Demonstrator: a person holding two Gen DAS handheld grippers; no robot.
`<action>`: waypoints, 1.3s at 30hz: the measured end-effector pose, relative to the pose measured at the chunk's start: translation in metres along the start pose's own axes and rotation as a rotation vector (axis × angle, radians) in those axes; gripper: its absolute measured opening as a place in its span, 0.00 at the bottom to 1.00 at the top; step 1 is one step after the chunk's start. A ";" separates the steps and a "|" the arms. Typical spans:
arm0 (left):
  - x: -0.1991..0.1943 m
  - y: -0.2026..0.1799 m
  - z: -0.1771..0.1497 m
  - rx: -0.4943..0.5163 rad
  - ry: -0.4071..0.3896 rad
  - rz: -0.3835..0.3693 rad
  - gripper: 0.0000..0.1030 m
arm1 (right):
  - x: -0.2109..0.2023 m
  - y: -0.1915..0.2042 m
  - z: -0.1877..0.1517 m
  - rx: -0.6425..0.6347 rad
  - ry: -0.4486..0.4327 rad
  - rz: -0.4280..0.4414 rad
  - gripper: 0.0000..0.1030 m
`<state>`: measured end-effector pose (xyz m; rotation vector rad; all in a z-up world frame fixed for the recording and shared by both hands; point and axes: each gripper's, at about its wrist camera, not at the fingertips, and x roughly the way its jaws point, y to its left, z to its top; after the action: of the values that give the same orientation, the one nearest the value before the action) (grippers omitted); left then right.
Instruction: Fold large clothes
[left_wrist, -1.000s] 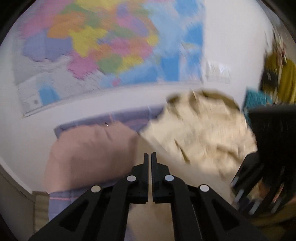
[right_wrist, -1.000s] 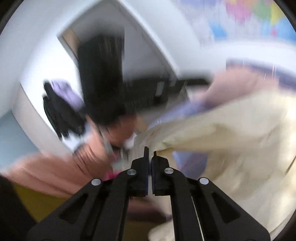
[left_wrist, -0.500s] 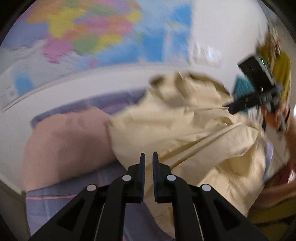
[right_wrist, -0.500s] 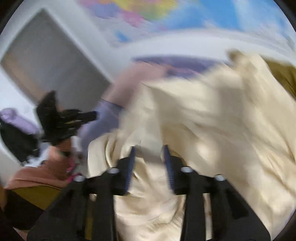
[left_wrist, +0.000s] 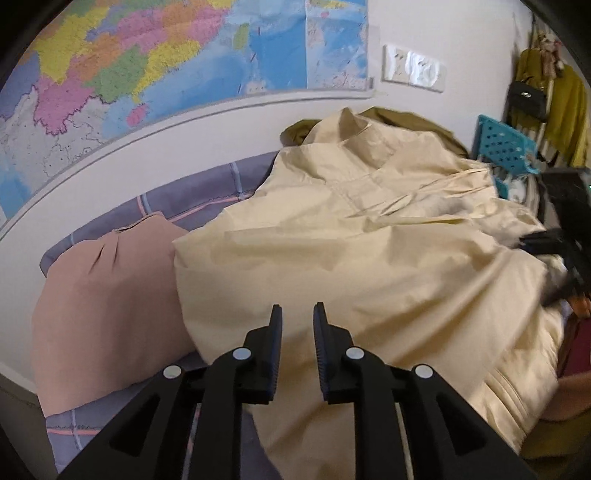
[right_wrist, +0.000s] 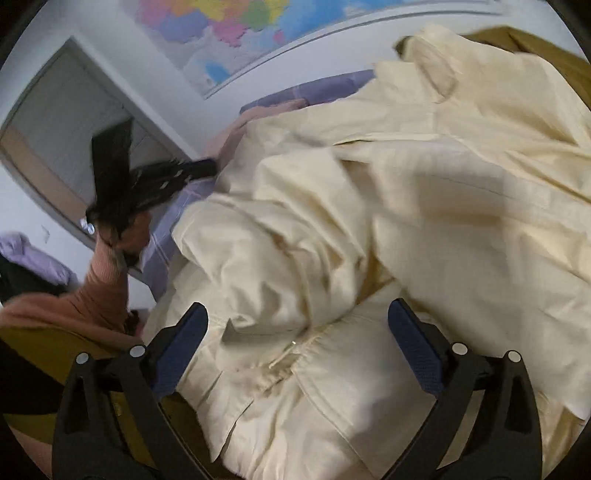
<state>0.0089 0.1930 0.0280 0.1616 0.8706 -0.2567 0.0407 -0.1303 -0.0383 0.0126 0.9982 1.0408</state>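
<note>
Purple checked bedding (left_wrist: 207, 195) covers the bed that carries everything. Nearest the right wrist camera, the right tongs (right_wrist: 297, 314) are spread wide, released, just above the rumpled hem and zipper of a large cream jacket (right_wrist: 424, 206). The left tongs (left_wrist: 297, 314) stand slightly parted with nothing between them, over the jacket's smooth, crisp woven back (left_wrist: 351, 251). Beside the jacket lies a soft pink pillow (left_wrist: 107, 306), touching its edge. Behind the raised collar sits olive cloth (left_wrist: 399, 118), then a colourful wall map (left_wrist: 155, 62).
</note>
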 end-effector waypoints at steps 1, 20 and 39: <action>0.010 -0.001 0.004 -0.007 0.018 0.013 0.15 | 0.003 0.007 0.003 -0.027 0.000 -0.033 0.67; 0.053 -0.001 0.013 -0.058 0.053 0.138 0.13 | -0.010 0.022 0.006 -0.527 0.109 -0.825 0.50; 0.062 -0.008 -0.022 0.040 0.108 0.211 0.18 | -0.027 -0.021 0.009 -0.132 0.011 -0.425 0.39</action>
<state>0.0288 0.1807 -0.0341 0.3045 0.9485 -0.0688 0.0590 -0.1573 -0.0241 -0.3018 0.8903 0.7130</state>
